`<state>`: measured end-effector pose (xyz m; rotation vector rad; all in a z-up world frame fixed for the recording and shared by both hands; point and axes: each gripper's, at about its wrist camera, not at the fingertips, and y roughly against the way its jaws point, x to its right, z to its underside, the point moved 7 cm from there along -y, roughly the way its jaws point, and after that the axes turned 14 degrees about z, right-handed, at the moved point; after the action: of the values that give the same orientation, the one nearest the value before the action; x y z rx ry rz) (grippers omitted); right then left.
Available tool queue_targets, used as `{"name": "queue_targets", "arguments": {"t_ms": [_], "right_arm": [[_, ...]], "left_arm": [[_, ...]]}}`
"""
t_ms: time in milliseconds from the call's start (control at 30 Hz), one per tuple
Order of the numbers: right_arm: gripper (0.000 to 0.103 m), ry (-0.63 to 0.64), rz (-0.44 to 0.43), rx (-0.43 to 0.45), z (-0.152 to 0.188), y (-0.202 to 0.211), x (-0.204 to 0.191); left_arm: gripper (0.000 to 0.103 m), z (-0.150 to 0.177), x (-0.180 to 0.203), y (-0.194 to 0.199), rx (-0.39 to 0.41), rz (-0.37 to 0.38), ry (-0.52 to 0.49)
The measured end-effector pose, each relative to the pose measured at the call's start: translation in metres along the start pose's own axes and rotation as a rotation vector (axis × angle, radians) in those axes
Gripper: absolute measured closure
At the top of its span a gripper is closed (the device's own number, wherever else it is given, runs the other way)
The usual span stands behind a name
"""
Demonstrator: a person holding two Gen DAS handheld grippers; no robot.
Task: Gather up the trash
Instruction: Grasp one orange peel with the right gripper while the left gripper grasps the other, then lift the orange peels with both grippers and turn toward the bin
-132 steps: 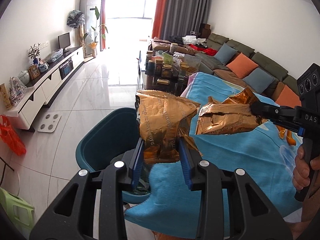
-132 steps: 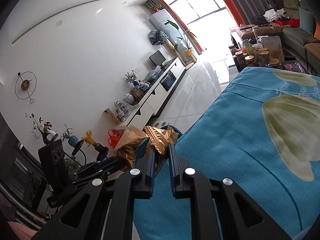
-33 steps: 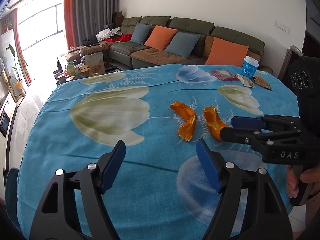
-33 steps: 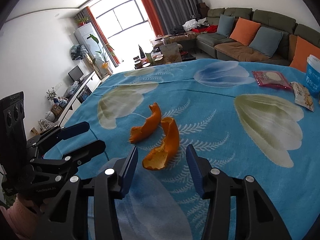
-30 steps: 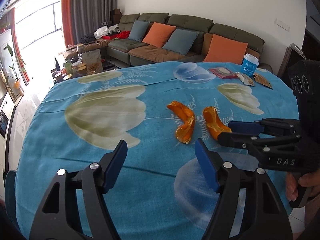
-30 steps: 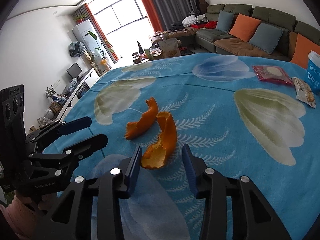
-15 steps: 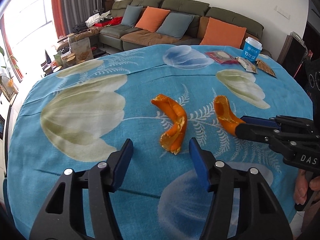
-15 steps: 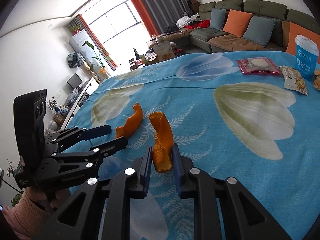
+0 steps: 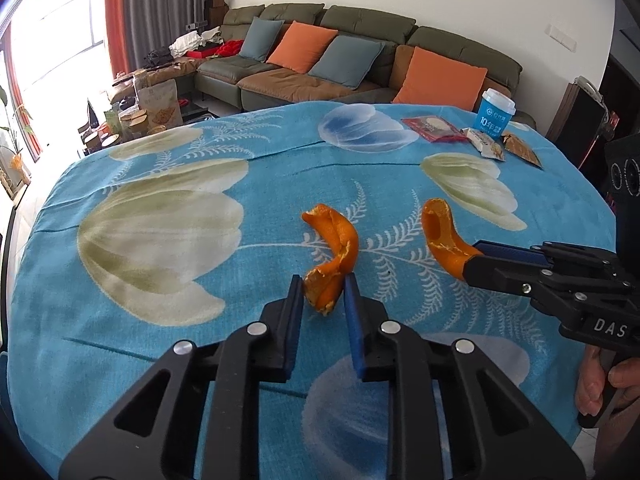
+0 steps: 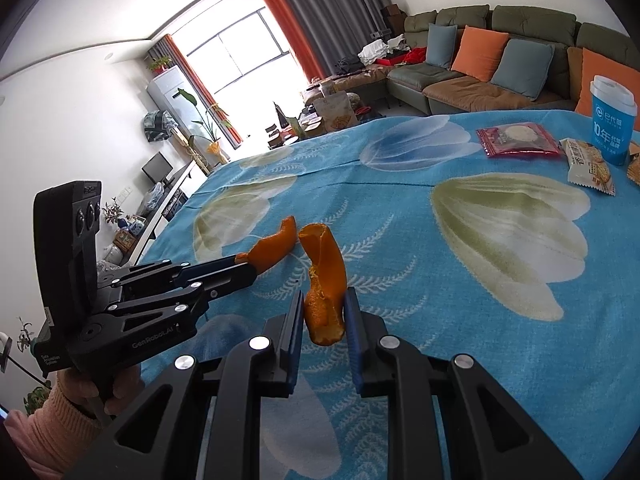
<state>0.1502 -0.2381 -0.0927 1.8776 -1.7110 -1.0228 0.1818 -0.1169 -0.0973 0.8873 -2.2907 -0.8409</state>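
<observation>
Two orange peels are on the blue flowered tablecloth. My left gripper is shut on the near end of the left orange peel, which also shows in the right wrist view. My right gripper is shut on the right orange peel and holds it upright, a little off the cloth; in the left wrist view this peel sticks out of the right gripper's fingers.
At the table's far right stand a blue paper cup, a red snack packet and other snack packets. A sofa with cushions is behind the table. A TV cabinet lines the left wall.
Both grippers let go of gold wrappers over the bin earlier, came to the table open, and closed on the peels. The right shut first, the left just now.
</observation>
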Motion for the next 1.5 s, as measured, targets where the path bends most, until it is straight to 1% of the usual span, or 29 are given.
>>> {"name": "queue_targets", "arguments": {"t_ms": [200, 300, 567, 633, 767, 967, 1200, 1500], "right_arm": [[0.085, 0.014, -0.015, 0.015, 0.001, 0.006, -0.005], [0.085, 0.030, -0.018, 0.025, 0.001, 0.009, -0.010], [0.085, 0.052, -0.038, 0.036, 0.004, 0.013, -0.022], [0.085, 0.055, -0.045, 0.035, 0.005, 0.014, -0.025], [0.085, 0.062, -0.056, 0.033, 0.008, 0.015, -0.031], [0.085, 0.074, -0.070, 0.029, 0.012, 0.016, -0.039], [0.085, 0.088, -0.086, 0.034, 0.015, 0.020, -0.050], [0.085, 0.102, -0.106, 0.037, 0.018, 0.023, -0.060]], "left_arm": [[0.084, 0.006, 0.003, 0.022, 0.040, -0.022, -0.003], [0.085, 0.012, 0.001, 0.034, 0.057, -0.048, -0.004], [0.087, 0.026, 0.000, 0.060, 0.097, -0.052, 0.020], [0.087, 0.029, 0.000, 0.067, 0.107, -0.068, 0.013], [0.089, 0.036, 0.001, 0.077, 0.123, -0.074, 0.009], [0.090, 0.047, -0.002, 0.086, 0.130, -0.069, 0.032], [0.090, 0.055, -0.006, 0.095, 0.139, -0.082, 0.049], [0.091, 0.060, -0.007, 0.113, 0.169, -0.107, 0.057]]}}
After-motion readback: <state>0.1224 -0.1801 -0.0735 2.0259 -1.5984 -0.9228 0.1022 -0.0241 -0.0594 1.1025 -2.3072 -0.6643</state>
